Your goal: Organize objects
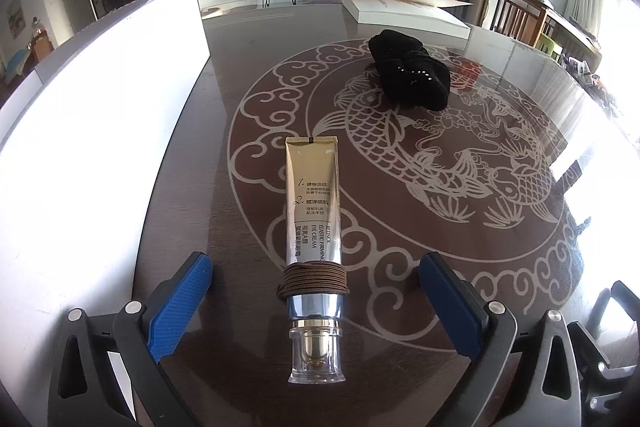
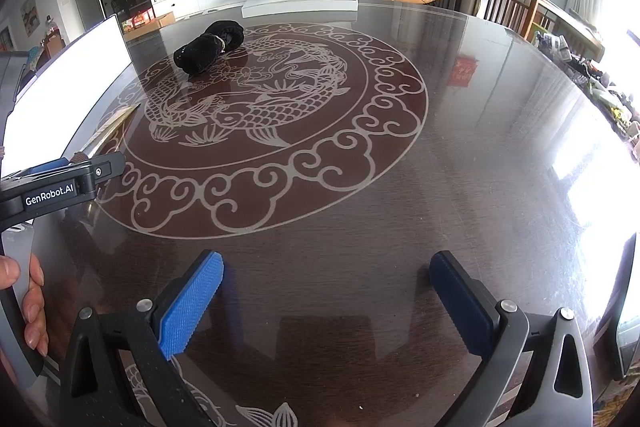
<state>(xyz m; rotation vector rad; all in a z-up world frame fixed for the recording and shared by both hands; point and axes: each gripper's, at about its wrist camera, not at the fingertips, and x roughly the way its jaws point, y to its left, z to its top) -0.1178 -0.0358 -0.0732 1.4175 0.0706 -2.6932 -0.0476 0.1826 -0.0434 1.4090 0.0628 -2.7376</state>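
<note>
Both jaws of my left hand-held gripper (image 1: 316, 303) stood released around cream tube (image 1: 314, 211) on table (image 1: 460, 287); next, black scrunchie (image 1: 408, 71).

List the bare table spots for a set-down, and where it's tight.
Free: the wide stretch of table right of the fish medallion, in front of the right gripper. Crowded: left side, where the eye cream tube lies between the open left gripper fingers, beside the white box, black scrunchie beyond.
</note>
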